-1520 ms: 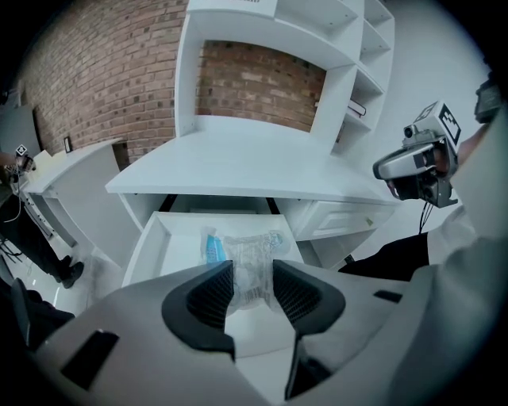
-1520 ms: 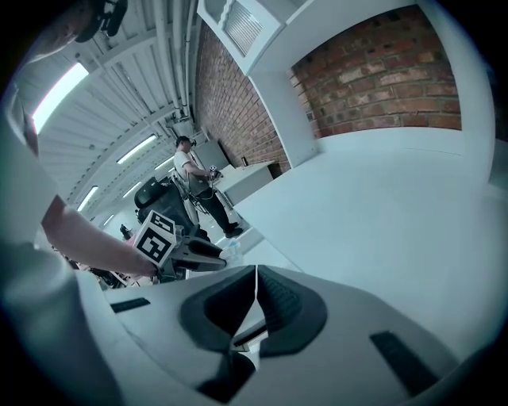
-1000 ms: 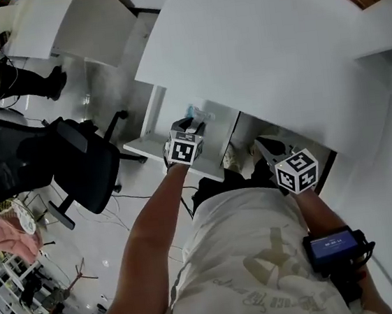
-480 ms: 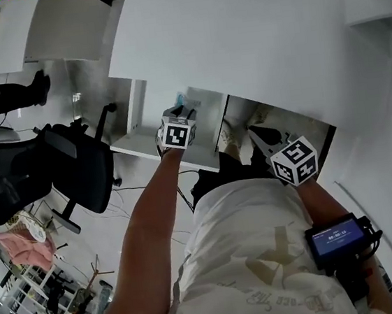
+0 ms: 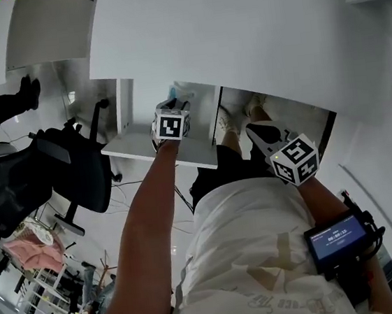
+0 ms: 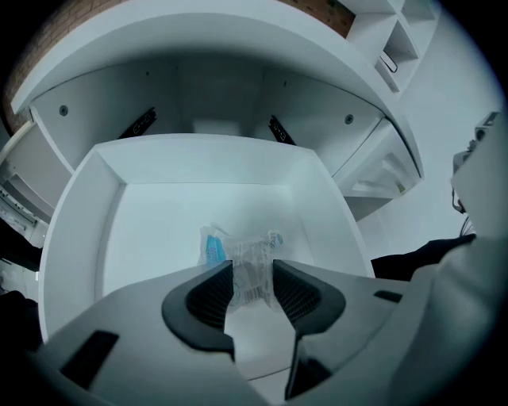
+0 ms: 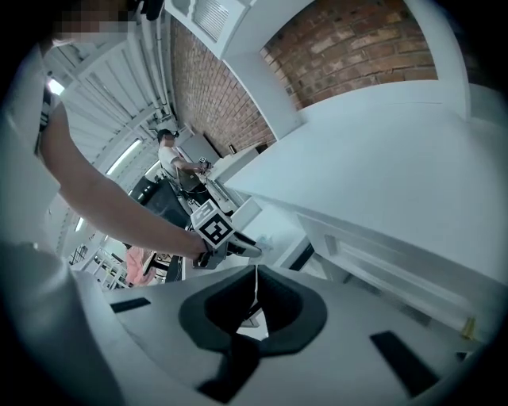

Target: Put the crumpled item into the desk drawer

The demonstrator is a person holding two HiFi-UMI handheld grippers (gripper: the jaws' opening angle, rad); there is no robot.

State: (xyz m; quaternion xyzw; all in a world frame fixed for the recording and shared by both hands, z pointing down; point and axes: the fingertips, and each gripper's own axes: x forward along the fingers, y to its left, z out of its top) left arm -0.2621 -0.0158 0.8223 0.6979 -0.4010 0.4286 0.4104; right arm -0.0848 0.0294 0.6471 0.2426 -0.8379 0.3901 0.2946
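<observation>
The crumpled item is a clear plastic wrapper (image 6: 238, 252) with blue print. My left gripper (image 6: 252, 271) is shut on it, both pads pressing its lower part. It hangs just above the floor of the open white desk drawer (image 6: 79, 230), inside the drawer's walls. In the head view the left gripper (image 5: 176, 104) is over the pulled-out drawer (image 5: 146, 150), with the wrapper (image 5: 178, 91) at its tip. My right gripper (image 7: 255, 289) is shut and holds nothing. It hovers to the right of the drawer (image 5: 253, 131), below the desk edge.
The white desk top (image 5: 238, 35) overhangs the drawer. A black office chair (image 5: 71, 174) stands at the left. The person's shoes (image 5: 224, 123) are on the floor under the desk. Another person (image 5: 0, 108) stands far left. A brick wall (image 7: 349, 47) rises behind the desk.
My left gripper has sunk lower into the drawer with the wrapper still in it. The right gripper has shifted slightly beside the drawer.
</observation>
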